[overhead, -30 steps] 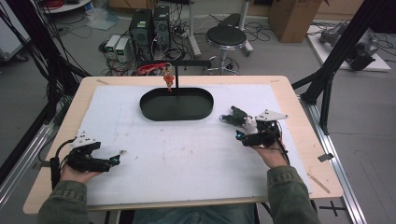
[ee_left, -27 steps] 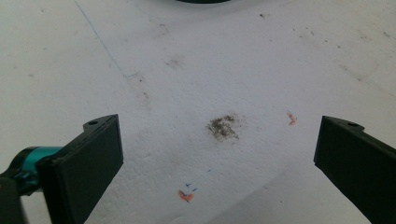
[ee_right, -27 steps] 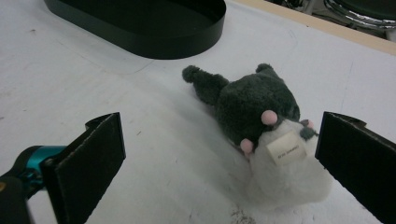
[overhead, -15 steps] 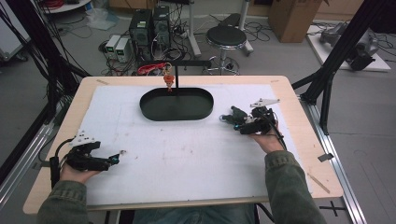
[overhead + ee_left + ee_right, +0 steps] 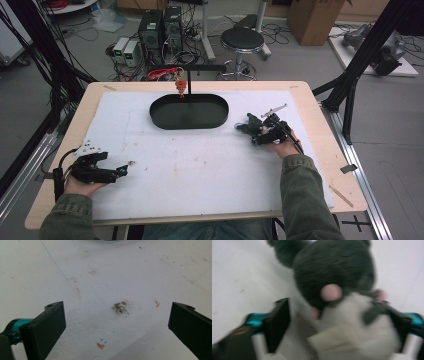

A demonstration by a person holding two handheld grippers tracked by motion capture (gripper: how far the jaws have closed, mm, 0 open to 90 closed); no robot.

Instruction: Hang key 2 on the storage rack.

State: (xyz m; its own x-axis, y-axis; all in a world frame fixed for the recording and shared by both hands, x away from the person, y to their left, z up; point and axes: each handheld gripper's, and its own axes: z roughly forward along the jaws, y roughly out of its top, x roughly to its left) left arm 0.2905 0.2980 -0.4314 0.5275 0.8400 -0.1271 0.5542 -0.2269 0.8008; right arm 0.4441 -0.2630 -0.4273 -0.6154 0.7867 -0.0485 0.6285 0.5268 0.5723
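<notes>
Since 1 s earlier, the right gripper point(image 5: 256, 131) had carried the dark grey and white plush toy point(image 5: 342, 297) between its jaws toward the black oval tray point(image 5: 189, 111), stopping just right of it, while the left gripper point(image 5: 116, 172) stayed open, empty, well apart.

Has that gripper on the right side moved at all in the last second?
Yes. The right gripper has gone forward and leftward, closer to the black oval tray, with a plush toy between its jaws.
</notes>
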